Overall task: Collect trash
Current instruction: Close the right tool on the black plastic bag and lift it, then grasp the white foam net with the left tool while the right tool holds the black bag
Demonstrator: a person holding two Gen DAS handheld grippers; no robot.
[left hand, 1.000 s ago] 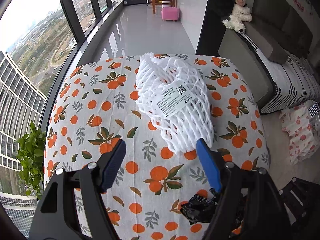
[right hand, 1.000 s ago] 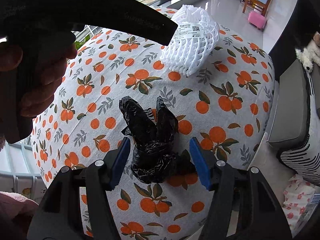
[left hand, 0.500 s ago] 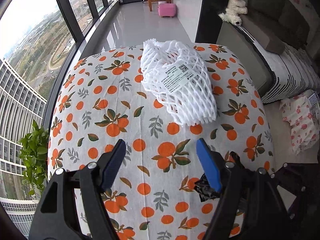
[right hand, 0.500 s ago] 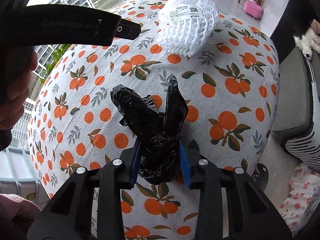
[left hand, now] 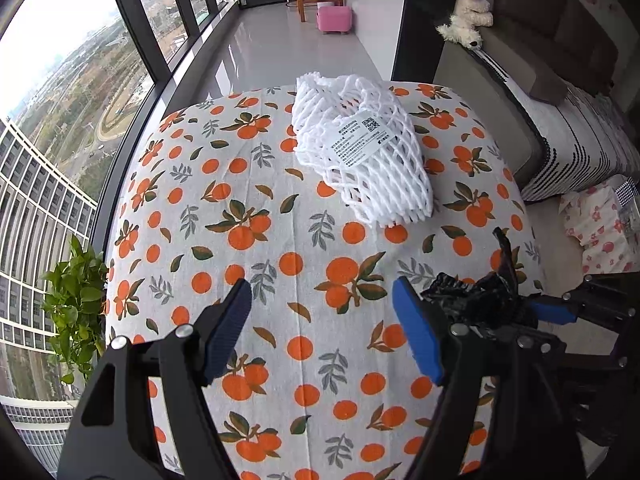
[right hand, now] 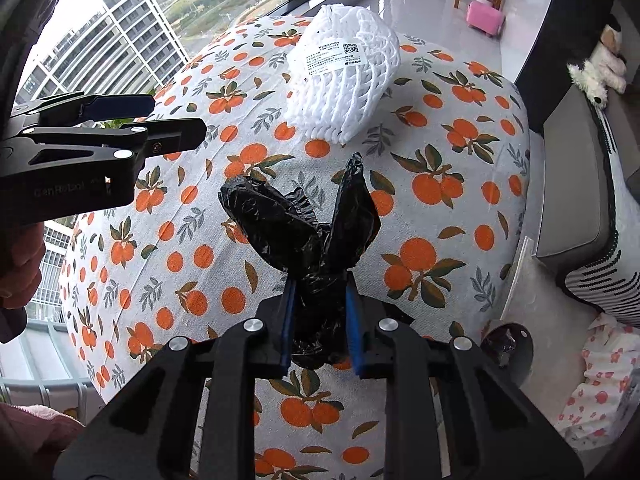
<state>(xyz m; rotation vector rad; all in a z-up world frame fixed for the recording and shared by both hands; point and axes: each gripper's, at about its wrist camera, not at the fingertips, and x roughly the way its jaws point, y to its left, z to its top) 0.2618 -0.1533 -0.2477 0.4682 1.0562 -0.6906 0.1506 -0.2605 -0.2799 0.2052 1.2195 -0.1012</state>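
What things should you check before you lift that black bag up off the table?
1. Right gripper jaws squeezing the black bag: ok, they have just been closing, and the pads now press its bunched neck from both sides.
2. Bag's two flaps free of the jaws: ok, both stick up past them.
3. Left gripper out of the way: ok, open, holding nothing, off to the side.
4. White foam net apart from the bag: ok, a gap of tablecloth shows between them.
5. Anything inside the bag: cannot tell.
6. Somewhere to drop the trash: cannot tell, no bin shows clearly.
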